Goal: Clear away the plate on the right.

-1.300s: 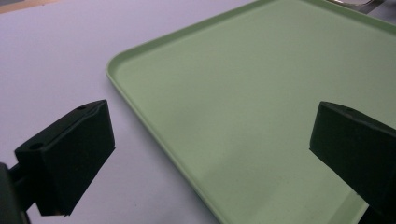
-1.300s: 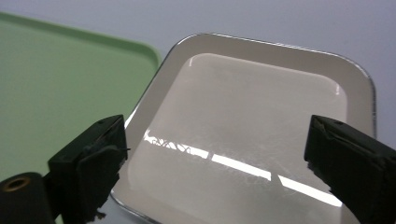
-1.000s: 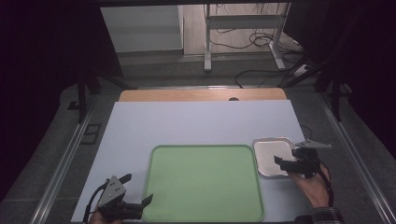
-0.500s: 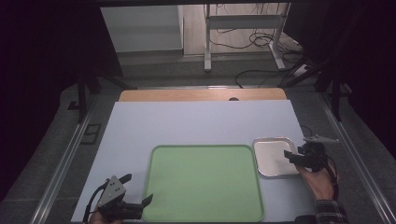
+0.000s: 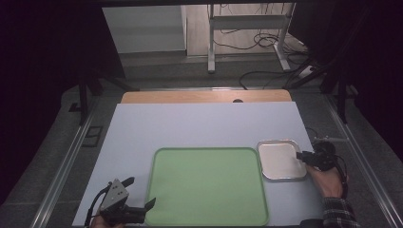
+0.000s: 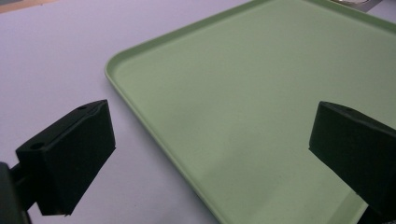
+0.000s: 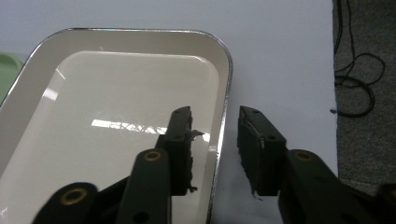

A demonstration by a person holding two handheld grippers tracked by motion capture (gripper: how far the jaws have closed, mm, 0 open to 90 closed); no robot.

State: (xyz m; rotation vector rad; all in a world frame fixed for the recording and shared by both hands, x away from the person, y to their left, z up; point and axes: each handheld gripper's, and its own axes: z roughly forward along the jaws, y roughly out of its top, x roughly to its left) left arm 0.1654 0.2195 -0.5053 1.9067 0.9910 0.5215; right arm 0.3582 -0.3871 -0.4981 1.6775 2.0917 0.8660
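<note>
A small shiny metal tray [image 5: 280,161] lies on the table, right of a large green tray [image 5: 206,185]. My right gripper [image 5: 304,156] sits at the metal tray's right edge. In the right gripper view the jaws straddle that tray's [image 7: 116,107] rim, one inside and one outside. The right gripper [image 7: 215,116] has just been closing, with a gap still left on both sides of the rim. My left gripper [image 5: 140,191] stands wide open at the green tray's front left corner. In the left gripper view the left gripper [image 6: 210,126] has one jaw over the table and one over the green tray [image 6: 261,70].
A pale sheet [image 5: 199,123] covers the table, with a wooden strip [image 5: 204,96] along its far edge. The table's right edge runs close to my right hand [image 5: 328,183]. Cables [image 7: 355,88] lie on the grey floor beyond it.
My right gripper has slid right, from over the metal tray to its right rim, and its jaws have narrowed. The left gripper has stayed where it was.
</note>
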